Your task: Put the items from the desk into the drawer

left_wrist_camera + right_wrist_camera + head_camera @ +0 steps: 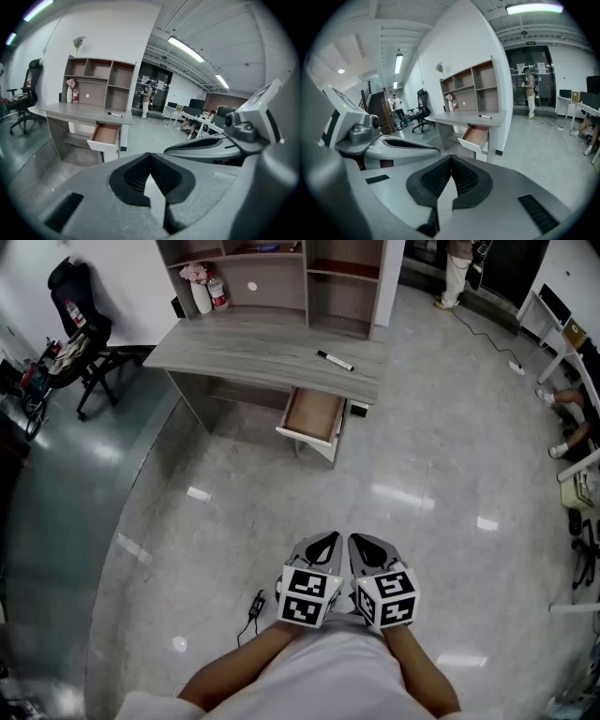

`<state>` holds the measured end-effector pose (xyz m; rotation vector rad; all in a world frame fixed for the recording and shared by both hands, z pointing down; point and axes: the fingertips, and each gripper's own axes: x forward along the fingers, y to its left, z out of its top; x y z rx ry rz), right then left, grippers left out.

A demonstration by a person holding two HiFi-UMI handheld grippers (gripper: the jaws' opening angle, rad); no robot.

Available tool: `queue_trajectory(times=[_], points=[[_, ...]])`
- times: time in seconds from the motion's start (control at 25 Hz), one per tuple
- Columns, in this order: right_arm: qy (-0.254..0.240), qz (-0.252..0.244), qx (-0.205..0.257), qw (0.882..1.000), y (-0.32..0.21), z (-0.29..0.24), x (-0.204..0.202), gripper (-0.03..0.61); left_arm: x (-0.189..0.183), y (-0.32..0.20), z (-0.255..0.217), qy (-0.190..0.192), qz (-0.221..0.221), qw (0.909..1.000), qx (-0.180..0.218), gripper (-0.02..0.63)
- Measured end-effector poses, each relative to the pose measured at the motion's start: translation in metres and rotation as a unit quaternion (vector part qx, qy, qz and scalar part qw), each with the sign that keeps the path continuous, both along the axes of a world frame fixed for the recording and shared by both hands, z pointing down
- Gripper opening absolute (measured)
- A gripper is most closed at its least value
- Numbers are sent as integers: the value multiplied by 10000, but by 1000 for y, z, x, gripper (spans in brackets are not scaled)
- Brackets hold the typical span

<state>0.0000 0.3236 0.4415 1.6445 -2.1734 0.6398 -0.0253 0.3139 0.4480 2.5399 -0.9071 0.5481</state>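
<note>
Left hand-held gripper [330, 539] pressed together | right hand-held gripper [359, 541] likewise | marker [335, 360] on desk [234, 348] | drawer [314, 415] open

A marker [335, 360] lies on the worktop [244, 351], toward its right end, in front of the shelf unit [281, 282] at the back. The drawer [314, 416] juts out below the front edge, beneath the marker. A chair [80, 329] stands to the left. The left claw [323, 545] and right claw [367, 547] are side by side, well apart from the worktop.
</note>
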Motion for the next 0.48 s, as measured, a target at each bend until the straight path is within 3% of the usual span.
queue_trajectory(times=[0.48], points=[[88, -24, 67, 9999, -20, -8, -12, 2, -21, -23, -1, 260, -155, 9993, -225, 2]])
